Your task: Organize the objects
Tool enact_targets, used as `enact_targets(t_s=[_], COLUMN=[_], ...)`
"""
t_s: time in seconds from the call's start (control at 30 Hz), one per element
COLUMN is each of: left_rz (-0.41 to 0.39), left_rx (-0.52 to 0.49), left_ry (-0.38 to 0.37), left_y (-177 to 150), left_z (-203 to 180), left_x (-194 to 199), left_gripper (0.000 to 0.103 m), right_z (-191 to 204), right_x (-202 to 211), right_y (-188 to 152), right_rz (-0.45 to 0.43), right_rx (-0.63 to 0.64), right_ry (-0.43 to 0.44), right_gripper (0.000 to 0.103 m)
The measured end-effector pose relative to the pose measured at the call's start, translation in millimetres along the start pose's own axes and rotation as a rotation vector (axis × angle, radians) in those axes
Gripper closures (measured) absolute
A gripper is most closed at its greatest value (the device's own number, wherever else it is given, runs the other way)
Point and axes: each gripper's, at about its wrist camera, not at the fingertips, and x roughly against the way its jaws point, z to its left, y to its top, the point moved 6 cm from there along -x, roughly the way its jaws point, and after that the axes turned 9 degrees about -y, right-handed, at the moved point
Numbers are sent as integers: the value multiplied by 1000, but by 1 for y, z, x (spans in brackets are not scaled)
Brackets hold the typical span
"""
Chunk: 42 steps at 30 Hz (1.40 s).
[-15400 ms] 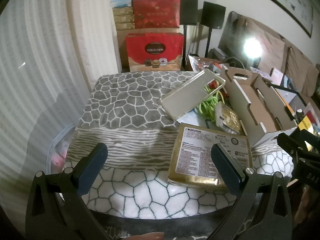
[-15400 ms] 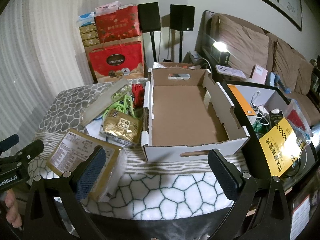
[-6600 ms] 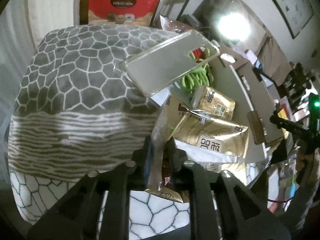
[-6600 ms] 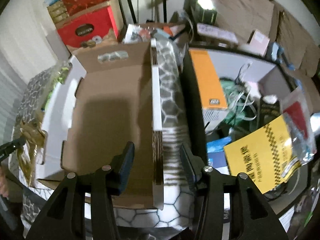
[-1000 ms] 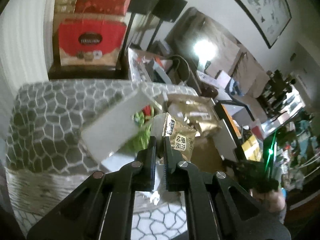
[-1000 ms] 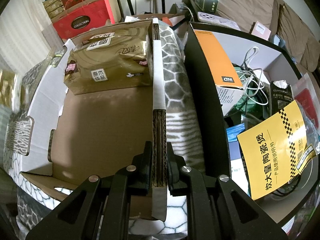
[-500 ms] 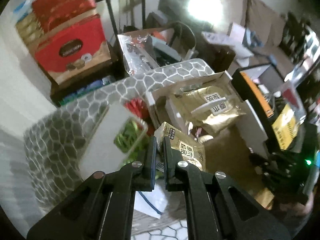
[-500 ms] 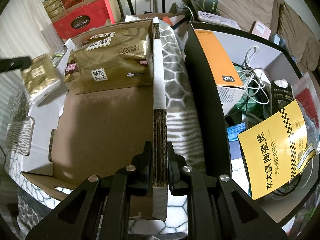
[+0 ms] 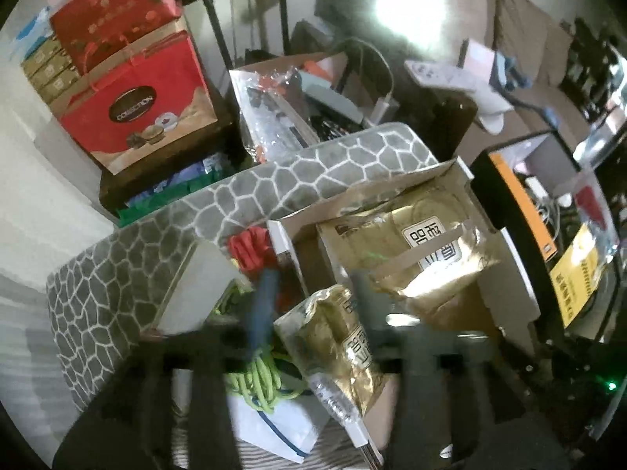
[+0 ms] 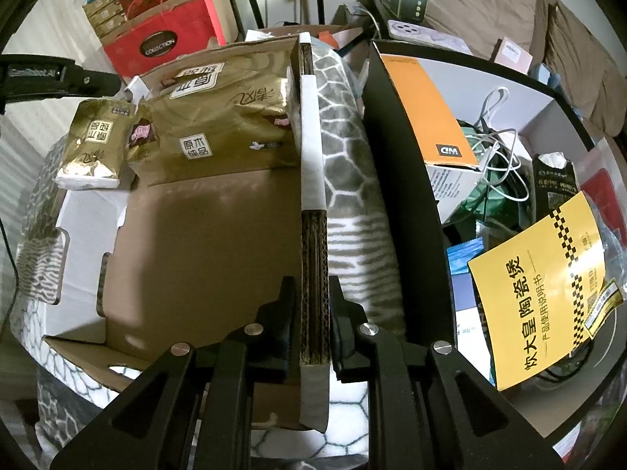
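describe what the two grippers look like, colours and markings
Both are black plastic. The right gripper has two angular black arms with silver screw heads and dark pads on its jaws. The left gripper is motion-blurred, with blue pads; in the right view its black body carries pale lettering, too blurred to read.

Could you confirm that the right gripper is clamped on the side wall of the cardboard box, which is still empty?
Not quite: the cardboard box is not empty. The right wrist view shows a large gold packet lying at its far end. The right gripper is indeed clamped on the box's side wall.
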Motion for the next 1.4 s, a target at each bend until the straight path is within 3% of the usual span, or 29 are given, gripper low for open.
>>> enact_targets(t_s=[0.17, 0.37, 0.43, 0.5, 0.67, 0.8, 0.93, 1.2, 1.4], left_rz=[-52, 18, 30, 41, 28, 14, 10, 76, 112], left_rx=[60, 137, 163, 188, 224, 214, 180, 136, 186], left_ry=[-63, -161, -208, -226, -269, -237, -141, 27, 10], left_y=[-13, -38, -42, -44, -40, -34, -25, -20, -9], left_z=[12, 19, 17, 18, 15, 13, 10, -9, 1], left_x=[20, 14, 10, 5, 0, 4, 6, -15, -31], left_gripper=[42, 45, 55, 71, 87, 91, 91, 92, 88], right_z=[2, 2, 2, 2, 3, 3, 3, 5, 3], right_x=[0, 0, 0, -1, -1, -1, 0, 0, 0], right_y=[0, 1, 1, 1, 1, 0, 1, 1, 0], right_rz=[-2, -2, -3, -3, 2, 1, 1, -1, 0], right_rx=[2, 3, 4, 4, 2, 3, 3, 2, -6], right_ry=[-1, -2, -3, -2, -1, -1, 0, -1, 7], right_gripper=[87, 87, 87, 86, 86, 86, 86, 86, 86])
